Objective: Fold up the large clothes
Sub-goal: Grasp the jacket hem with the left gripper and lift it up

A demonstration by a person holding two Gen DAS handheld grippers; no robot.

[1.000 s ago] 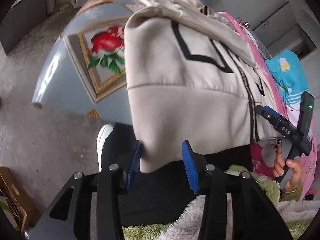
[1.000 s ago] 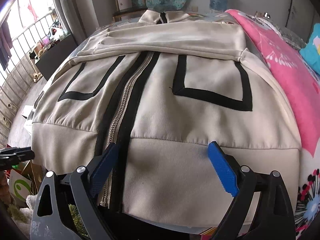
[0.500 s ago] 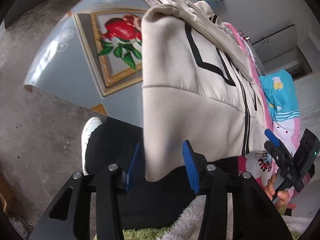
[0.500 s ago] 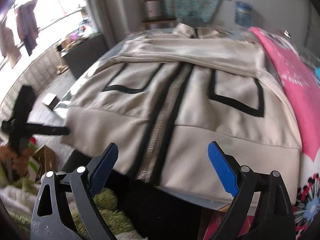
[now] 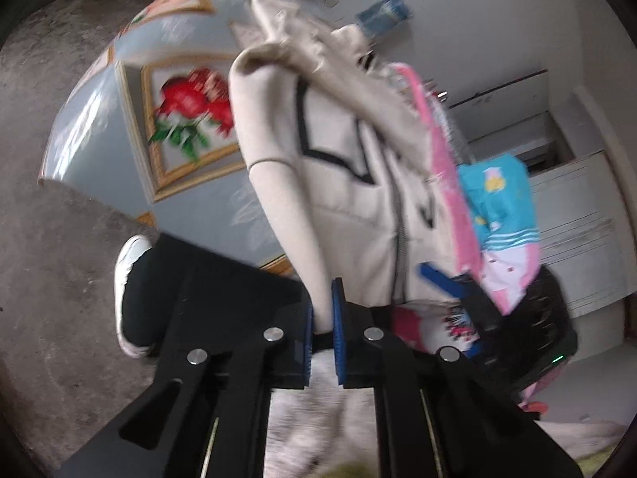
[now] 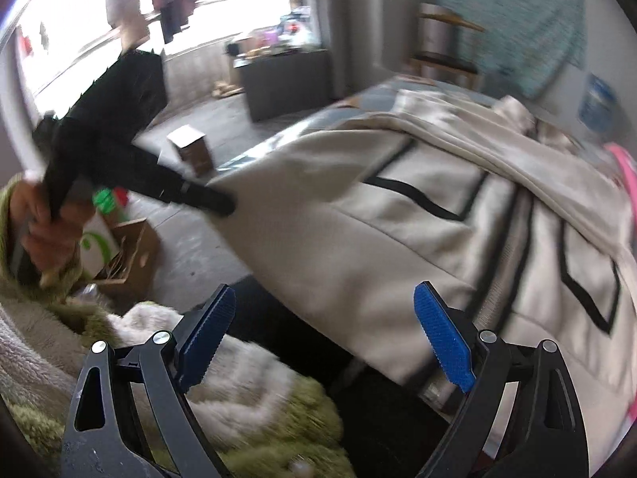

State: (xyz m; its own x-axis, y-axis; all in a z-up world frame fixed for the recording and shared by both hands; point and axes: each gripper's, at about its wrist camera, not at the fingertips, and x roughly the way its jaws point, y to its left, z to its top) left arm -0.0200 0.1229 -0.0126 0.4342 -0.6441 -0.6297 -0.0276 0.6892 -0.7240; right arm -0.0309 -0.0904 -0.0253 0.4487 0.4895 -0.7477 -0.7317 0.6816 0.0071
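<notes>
Broadly, the scene is ruled by the tabletop [image 5: 119, 127], covered in a grey-blue cloth printed with red roses in gold frames, which carries the work. Spread across it lies the beige zip jacket [image 6: 398, 231], front up, black pocket outlines showing and its sleeves laid across the chest; that flat layout suits a fold taken from the hem upward. The hem hangs over the near edge, toward the person, which leaves it free to be pinched without scraping the cloth beneath. A pink patterned blanket [image 5: 442, 167] lies just beside the jacket on the far side, with a turquoise cloth [image 5: 497, 195] past it.

The left gripper [image 5: 322, 318] has just been closing, and its blue fingers [image 5: 337, 310] now stand narrow, clamped on the jacket's near left hem corner, which rises out of them in a taut fold. Seen from the right wrist, that same gripper [image 6: 215, 201] bites the corner from the side, held by the person's hand [image 6: 43, 231].

The right gripper [image 6: 334, 338] has its fingers [image 6: 442, 338] spread wide and holds nothing. The hem edge lies just beyond and slightly above them, nearer the right finger than the left, so the jacket is near but not between them. Judging by this, the right corner is not yet taken.
</notes>
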